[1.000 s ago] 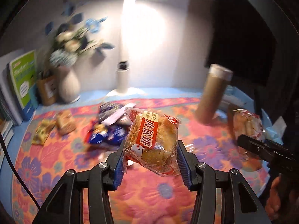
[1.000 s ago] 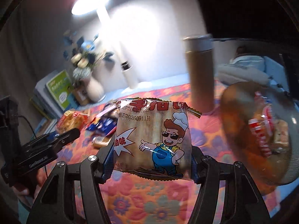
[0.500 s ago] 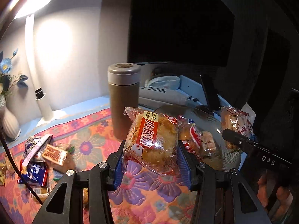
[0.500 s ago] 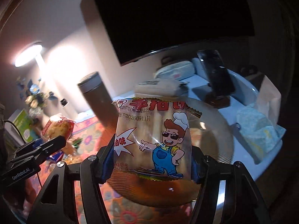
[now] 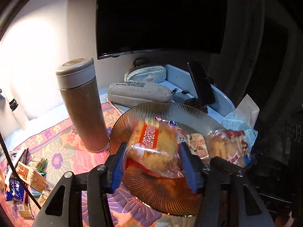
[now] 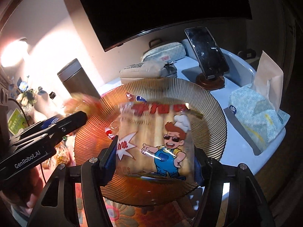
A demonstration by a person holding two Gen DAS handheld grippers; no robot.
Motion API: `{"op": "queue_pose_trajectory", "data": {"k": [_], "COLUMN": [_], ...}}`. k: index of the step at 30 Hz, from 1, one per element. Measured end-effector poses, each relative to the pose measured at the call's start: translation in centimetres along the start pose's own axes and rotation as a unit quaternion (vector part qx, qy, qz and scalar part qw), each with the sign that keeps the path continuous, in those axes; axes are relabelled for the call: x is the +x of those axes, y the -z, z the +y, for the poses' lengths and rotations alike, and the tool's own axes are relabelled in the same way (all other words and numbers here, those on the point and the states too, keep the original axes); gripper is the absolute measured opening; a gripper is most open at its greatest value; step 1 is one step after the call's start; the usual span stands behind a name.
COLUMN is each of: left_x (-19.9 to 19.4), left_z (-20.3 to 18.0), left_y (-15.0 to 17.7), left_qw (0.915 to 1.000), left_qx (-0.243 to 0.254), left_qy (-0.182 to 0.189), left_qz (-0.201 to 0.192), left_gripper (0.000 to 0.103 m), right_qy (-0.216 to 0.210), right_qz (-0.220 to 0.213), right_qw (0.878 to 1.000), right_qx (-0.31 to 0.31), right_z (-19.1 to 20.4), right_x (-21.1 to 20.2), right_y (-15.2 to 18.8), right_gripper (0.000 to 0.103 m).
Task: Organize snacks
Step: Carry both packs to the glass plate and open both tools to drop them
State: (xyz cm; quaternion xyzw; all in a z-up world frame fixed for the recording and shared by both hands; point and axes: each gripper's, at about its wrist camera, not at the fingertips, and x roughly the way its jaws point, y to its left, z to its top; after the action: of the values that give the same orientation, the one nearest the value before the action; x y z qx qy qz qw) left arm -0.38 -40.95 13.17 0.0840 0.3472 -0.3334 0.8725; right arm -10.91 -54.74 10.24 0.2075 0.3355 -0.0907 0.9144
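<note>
My left gripper (image 5: 153, 162) is shut on a clear-wrapped round cake with a red label (image 5: 153, 147), held just over the ribbed amber glass plate (image 5: 170, 111). My right gripper (image 6: 154, 155) is shut on a bread-stick packet with a cartoon chef (image 6: 157, 141), also low over the same plate (image 6: 214, 106). That packet shows in the left wrist view (image 5: 231, 147) at the plate's right side. A small wrapped snack (image 5: 197, 145) lies on the plate between the two. More loose snacks (image 5: 24, 174) lie on the floral mat at the left.
A tall brown flask (image 5: 81, 104) stands just left of the plate. Behind it lie two pencil cases (image 5: 140, 92), a phone on a stand (image 6: 207, 54) and a dark monitor. A tissue pack (image 6: 255, 113) sits at the right. A lamp and flower vase (image 6: 24, 98) are far left.
Both grippers have swung right from the snack pile and come down over the amber plate, each still holding its packet.
</note>
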Motion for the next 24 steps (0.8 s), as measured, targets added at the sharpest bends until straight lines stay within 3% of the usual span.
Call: {"op": "queue_pose_trajectory", "data": {"k": [1,2,9,18,24], "left_x": [0.0,-0.2,-1.0,-2.6,-4.7], "left_z": [0.0,0.2,2.2,4.7,6.0], "left_y": [0.0,0.0,0.7,2.3,3.2], "left_qw": [1.0,0.9999,0.9996,0.9981,0.9965], "left_qx": [-0.001,-0.004,-0.022,-0.058,-0.076], "left_qy": [-0.004,-0.006,-0.01,0.014,0.021], "left_qz": [-0.002,-0.007,-0.015,-0.01,-0.028], "left_gripper": [0.074,0.077,0.077,0.077,0.077], "right_qy": [0.0,0.0,-0.002,-0.019,-0.024], "right_qz": [-0.001,-0.004,-0.015,-0.006,-0.004], "right_qw": [1.0,1.0,1.0,1.0,0.999], "right_qx": [0.007,0.013,0.021,-0.007,-0.026], "right_z": [-0.2,-0.5,-0.6,2.4,4.4], "right_x": [-0.1,-0.2,-0.8,-1.0,-1.3], "right_y": [-0.1,-0.2,-0.3,0.4,0.9], "right_gripper": [0.067,0.067,0.067,0.067,0.067]}}
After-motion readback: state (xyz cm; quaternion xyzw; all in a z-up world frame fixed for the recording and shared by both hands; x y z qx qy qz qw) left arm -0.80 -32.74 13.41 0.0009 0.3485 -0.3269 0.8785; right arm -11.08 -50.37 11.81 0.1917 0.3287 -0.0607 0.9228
